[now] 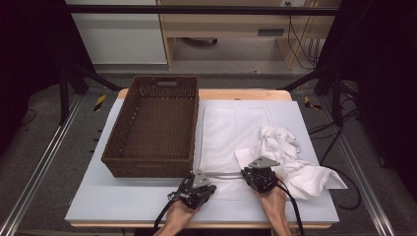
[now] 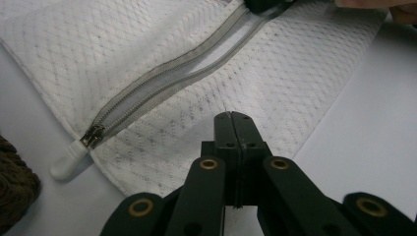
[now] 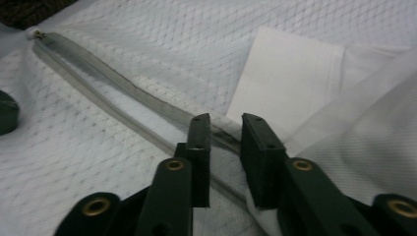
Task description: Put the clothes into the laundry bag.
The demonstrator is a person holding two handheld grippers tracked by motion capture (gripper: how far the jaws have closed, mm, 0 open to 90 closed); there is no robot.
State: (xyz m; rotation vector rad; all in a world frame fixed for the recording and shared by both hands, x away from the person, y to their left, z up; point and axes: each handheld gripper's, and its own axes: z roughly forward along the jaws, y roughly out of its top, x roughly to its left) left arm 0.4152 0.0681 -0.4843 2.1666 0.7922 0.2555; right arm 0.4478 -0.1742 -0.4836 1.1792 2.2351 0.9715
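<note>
— Looking at the fingers first: the left gripper has its fingers pressed together, tips down on the mesh bag. Whether they pinch any mesh I cannot tell. The right gripper has its fingers apart, astride the zipper, with a narrow gap showing.

— And the bag?

— Flat on the bench, just right of the basket, its zipper running along the bench's near edge. The slider sits at the end near the basket, and the zipper is open.

— What could go wrong?

— If the right fingers close on both zipper tapes rather than one, I'd expect the mouth to stay flat instead of opening. Thin mesh could also slip from a shallow pinch, or the bag could slide across the bench if the left side isn't truly anchored. The crumpled white garment touches the bag's right edge, so a corner of it might get caught too.

— Any brands or writing?

— None that I can read on the bag, garment or basket.
</note>
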